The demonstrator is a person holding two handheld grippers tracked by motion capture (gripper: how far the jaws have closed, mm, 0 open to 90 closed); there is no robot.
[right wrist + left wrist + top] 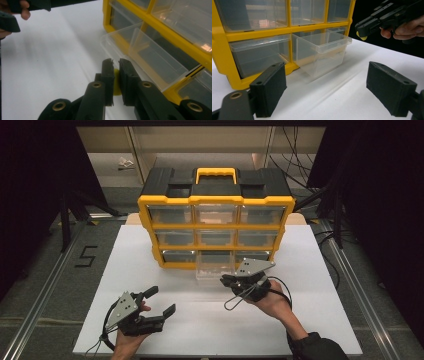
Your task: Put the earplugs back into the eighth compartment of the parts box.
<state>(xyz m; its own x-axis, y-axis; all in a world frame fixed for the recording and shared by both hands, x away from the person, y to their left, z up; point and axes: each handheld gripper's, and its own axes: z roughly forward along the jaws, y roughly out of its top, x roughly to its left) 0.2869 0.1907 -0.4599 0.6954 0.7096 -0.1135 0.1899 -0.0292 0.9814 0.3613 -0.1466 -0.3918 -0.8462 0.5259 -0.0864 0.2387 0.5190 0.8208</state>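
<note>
The right hand-held gripper [115,65] is pinching a small yellow piece [116,85] between its nearly closed black pads, hovering right at the front lip of the pulled-out drawer [322,53]. The drawer is lying just ahead of it, long axis running back into the organizer [216,222], open top facing up, so the drop looks like a short move forward. The left hand-held gripper [161,301] is sitting wide open and empty, farther away on the white desk [300,320]. The drawer is clear thin plastic, boxy; the frame is glossy yellow, the pads matte and rubbery
</note>
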